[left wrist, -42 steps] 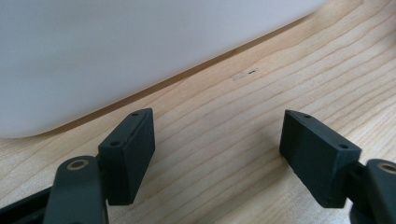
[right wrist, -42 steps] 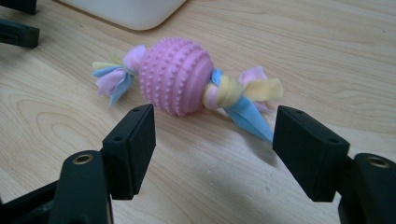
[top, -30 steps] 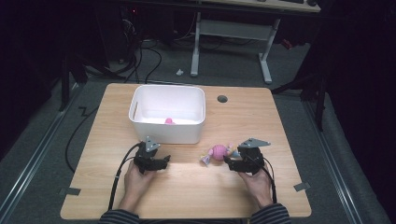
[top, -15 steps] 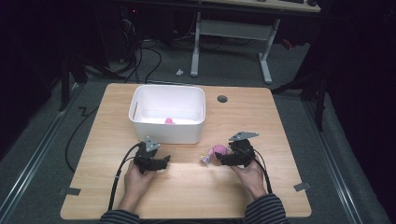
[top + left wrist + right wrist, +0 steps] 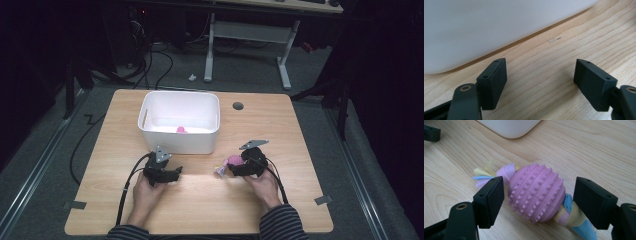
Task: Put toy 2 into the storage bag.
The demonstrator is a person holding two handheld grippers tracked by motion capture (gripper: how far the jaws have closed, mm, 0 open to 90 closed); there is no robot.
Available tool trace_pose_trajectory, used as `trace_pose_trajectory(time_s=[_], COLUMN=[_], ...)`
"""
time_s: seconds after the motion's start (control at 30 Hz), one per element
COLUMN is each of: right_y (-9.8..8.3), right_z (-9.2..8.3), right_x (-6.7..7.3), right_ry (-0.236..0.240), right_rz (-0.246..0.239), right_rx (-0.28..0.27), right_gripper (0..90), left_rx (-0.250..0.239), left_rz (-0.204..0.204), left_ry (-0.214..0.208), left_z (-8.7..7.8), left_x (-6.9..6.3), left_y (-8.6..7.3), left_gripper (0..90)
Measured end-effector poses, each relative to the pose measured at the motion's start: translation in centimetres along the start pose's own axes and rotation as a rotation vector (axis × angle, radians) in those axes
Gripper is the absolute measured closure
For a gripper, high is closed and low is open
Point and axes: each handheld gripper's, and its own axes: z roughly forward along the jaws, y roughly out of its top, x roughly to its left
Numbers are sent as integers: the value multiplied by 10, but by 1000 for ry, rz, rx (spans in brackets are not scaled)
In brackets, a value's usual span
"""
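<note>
High view: left gripper sits on the wooden table, near side, just in front of the white bin, left of centre. Jaws point right, nothing between them. Right gripper is right of centre on the near side, jaws pointing left at the pink spiky ball toy, which lies on the table just off the bin's near right corner. A second small pink thing lies inside the bin, against its near wall; too small to identify.

Left gripper view: left gripper jaws spread wide, only bare table between them. Bin's white wall is close ahead, across the upper left.

Right gripper view: right gripper jaws have just been opening. They straddle the pink spiky ball toy, which lies on the table. Left pad looks close to or just touching the ball, right pad stands clear, with a gap, so not clamped. Pastel fabric tails stick out both ends of the toy: one bunch far left past the left jaw, one near right under the right jaw. Bin corner at top centre; tip of the left gripper at top left.
</note>
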Motion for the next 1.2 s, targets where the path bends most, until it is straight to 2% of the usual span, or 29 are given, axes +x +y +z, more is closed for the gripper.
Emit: trace_pose_trajectory(time_s=[0.2,0.53,0.67,0.8,0.9,1.0,1.2], right_y=[-1,-1,-1,2,3,3,10], right_z=[3,-2,-9,-19,-26,-32,-46], right_x=[0,2,0,-2,-5,-7,-9], right_ry=[10,5,8,36,37,52,46], right_rz=[-15,-34,-17,-4,-3,19,7], right_rx=[17,12,-13,-19,-45,-68,-81], right_gripper=[322,340,341,342,342,343,342], left_rx=[0,1,1,0,0,0,0], left_rz=[0,0,0,0,0,0,0], left_ry=[0,-1,-1,0,0,0,0], left_z=[0,0,0,0,0,0,0], left_x=[0,0,0,0,0,0,0], left_y=[0,0,0,0,0,0,0], left_gripper=[269,268,268,269,268,268,268])
